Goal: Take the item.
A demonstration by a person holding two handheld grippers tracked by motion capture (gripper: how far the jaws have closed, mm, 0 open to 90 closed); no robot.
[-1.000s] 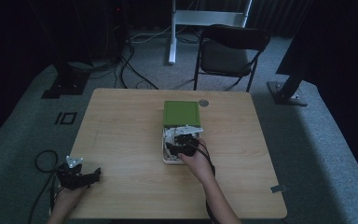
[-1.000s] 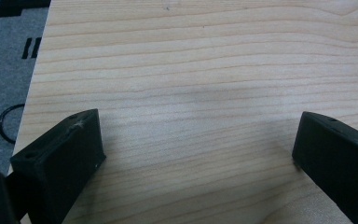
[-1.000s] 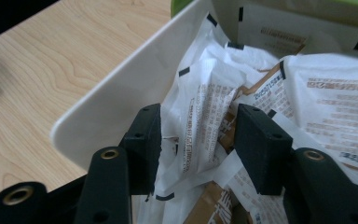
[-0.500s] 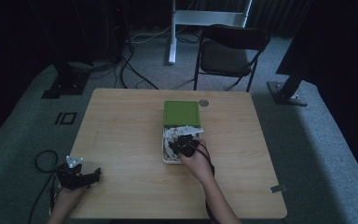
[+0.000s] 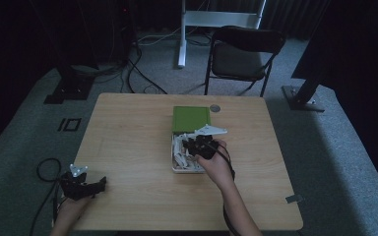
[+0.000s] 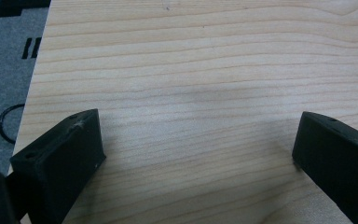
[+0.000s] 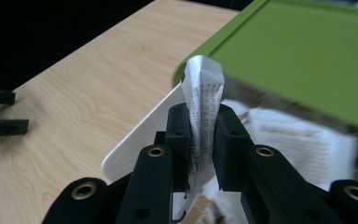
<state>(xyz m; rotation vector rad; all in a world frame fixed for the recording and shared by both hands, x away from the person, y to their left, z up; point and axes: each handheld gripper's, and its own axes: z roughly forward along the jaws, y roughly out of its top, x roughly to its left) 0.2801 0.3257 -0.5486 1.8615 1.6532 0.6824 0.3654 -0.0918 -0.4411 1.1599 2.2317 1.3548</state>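
A white box point(image 5: 187, 170) lies mid-table with several white packets point(image 7: 303, 137) inside. Its green lid point(image 5: 191, 119) covers the far half. My right gripper point(image 5: 191, 146) hovers over the box's uncovered half, shut on a white printed sachet point(image 7: 204, 93) that stands upright between the pads, in front of the green lid point(image 7: 307, 51). The box's white rim point(image 7: 137, 142) shows just left of the jaws. My left gripper point(image 5: 100, 184) rests at the table's front left corner. Its fingers point(image 6: 65, 154) are spread wide over bare wood, open and holding nothing.
A small round grey disc point(image 5: 215, 108) lies on the table by the lid's far right corner. A black folding chair point(image 5: 241, 54) stands beyond the far edge. A cable loop point(image 5: 46, 168) lies on the carpet left of the table.
The right hand has shifted slightly over the box, its grey plate now farther right. The left gripper has stayed put.
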